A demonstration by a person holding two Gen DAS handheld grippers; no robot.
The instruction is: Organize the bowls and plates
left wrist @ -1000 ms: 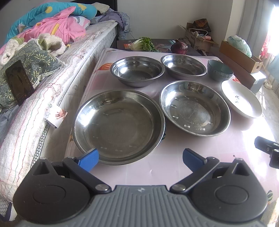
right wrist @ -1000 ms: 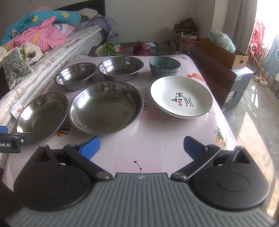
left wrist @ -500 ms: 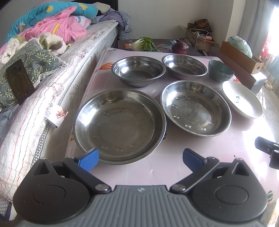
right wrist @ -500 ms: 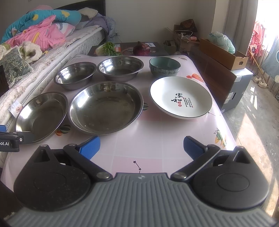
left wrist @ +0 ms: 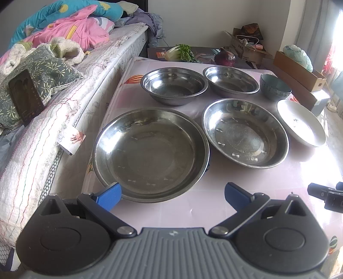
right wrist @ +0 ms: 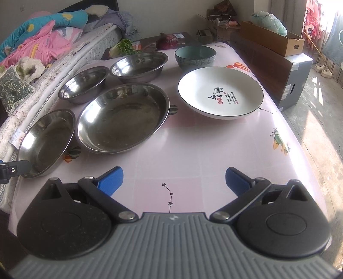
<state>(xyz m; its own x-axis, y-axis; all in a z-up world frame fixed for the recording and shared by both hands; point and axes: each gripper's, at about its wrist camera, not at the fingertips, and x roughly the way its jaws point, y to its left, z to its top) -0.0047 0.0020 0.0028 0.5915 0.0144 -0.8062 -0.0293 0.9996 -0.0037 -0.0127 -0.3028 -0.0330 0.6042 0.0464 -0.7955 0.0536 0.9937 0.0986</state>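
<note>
while upright, white plate [right wrist: 220, 92], characters legible

A bed [left wrist: 90, 70] runs along the left of the frame, its quilted white mattress heaped at upper left with pink and blue bedding [left wrist: 70, 28] and a green floral pillow [left wrist: 40, 70]. The pink-tiled worktop [right wrist: 193, 154] fills the middle. A plain pale wall [left wrist: 193, 19] closes the back. At upper right, cardboard boxes [right wrist: 272, 38] sit on a dark cabinet [right wrist: 278, 70]. Sunlight from the right edge falls bright across the concrete floor [right wrist: 317, 133].
</note>
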